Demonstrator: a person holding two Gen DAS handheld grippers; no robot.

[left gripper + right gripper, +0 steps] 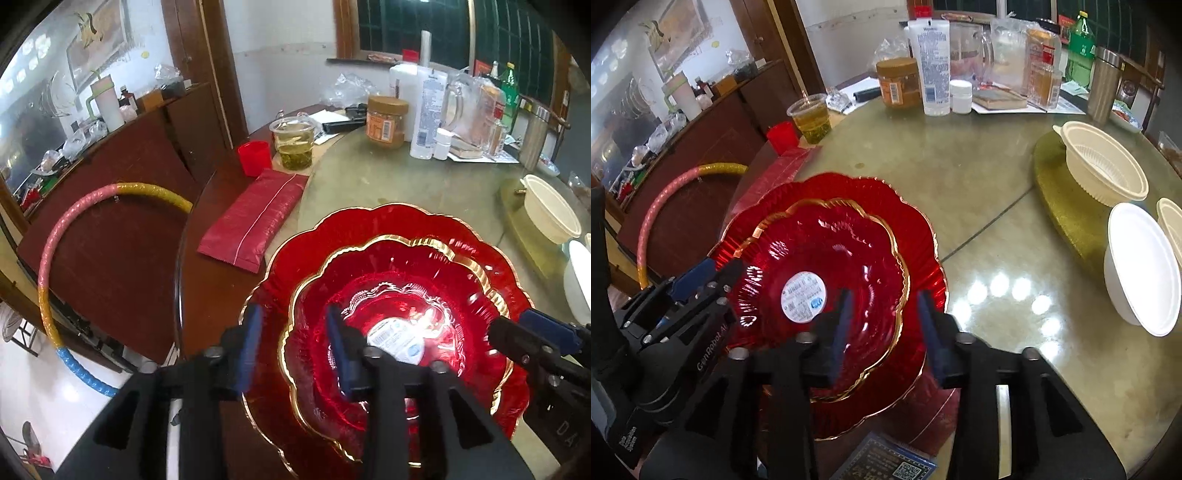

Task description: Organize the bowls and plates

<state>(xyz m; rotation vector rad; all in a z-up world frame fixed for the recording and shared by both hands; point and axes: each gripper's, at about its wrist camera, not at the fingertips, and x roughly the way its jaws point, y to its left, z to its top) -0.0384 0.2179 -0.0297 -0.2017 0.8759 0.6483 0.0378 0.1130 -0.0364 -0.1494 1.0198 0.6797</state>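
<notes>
While both grippers' fingers [251, 347] stood apart astride its rim, the smaller red plate [827, 258] sat nested on the larger plate [919, 240] at the bench [979, 177] edge; a snagged withdrawal risked dragging the glassy stack off

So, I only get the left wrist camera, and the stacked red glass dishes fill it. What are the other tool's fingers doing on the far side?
Observer: The right gripper has one finger on each side of the smaller gold-rimmed red glass dish at its rim, with gaps, not pinching.
Operator: And what's cut off at my right edge?
Observer: A plain white round bowl, seen whole here and empty.
Operator: Anything nearer than the dishes?
Observer: Yes, a dark blue printed box with a square code, at the picture's bottom edge.
</notes>
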